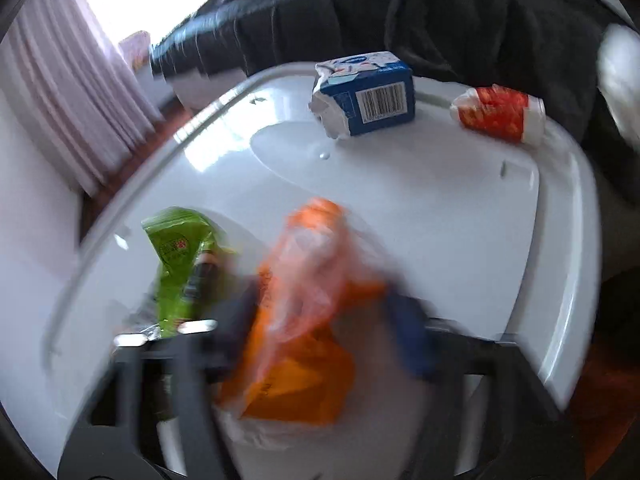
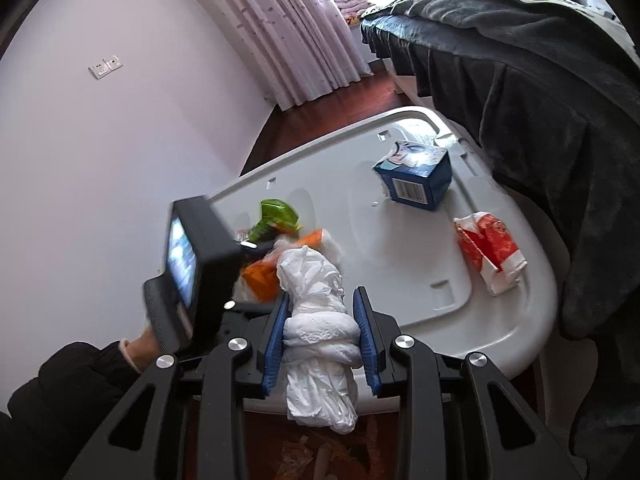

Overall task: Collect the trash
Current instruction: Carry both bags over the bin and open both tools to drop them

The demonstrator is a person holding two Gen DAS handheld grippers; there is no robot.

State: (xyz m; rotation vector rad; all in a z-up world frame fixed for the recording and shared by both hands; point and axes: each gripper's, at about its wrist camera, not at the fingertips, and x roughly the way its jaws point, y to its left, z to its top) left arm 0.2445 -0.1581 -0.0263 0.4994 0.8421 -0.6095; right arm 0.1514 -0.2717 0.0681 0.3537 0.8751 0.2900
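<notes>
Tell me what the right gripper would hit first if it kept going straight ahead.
Probably the orange wrapper just past the white bag it holds; depth is hard to judge.

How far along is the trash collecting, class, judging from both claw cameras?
Done: nothing visibly binned; no bin shows. In hand: the right claw grips a twisted white plastic bag; the left claw has an orange wrapper between its fingers, too blurred to confirm a grip. Left on the white table: blue carton, red-and-white cup, green packet.

blue carton, green wrapper, orange packet
</notes>
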